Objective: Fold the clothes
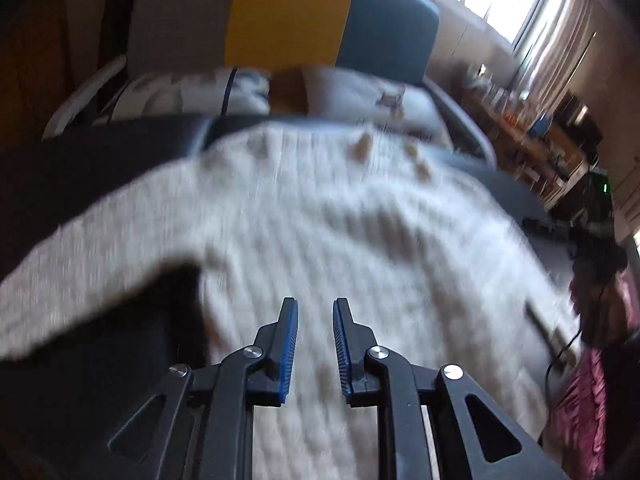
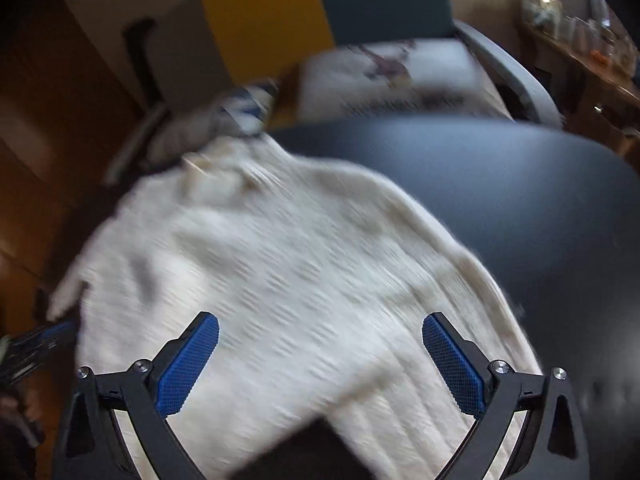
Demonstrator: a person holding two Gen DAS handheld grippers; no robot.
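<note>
A cream knitted sweater point(image 1: 320, 216) lies spread on a dark table point(image 1: 100, 152); one sleeve stretches off to the left in the left wrist view. My left gripper point(image 1: 315, 304) hovers over the sweater's lower body, jaws narrowly apart with nothing between them. In the right wrist view the same sweater point(image 2: 280, 264) lies across the dark table point(image 2: 520, 208). My right gripper point(image 2: 320, 328) is wide open above the sweater's lower part, empty. Both views are blurred by motion.
Beyond the table stands a bed or couch with pale pillows point(image 1: 352, 88) and grey, yellow and blue back panels point(image 1: 288, 12). A cluttered shelf point(image 1: 540, 132) and bright window are at right. Pink cloth point(image 1: 588, 392) and black cables lie at the table's right edge.
</note>
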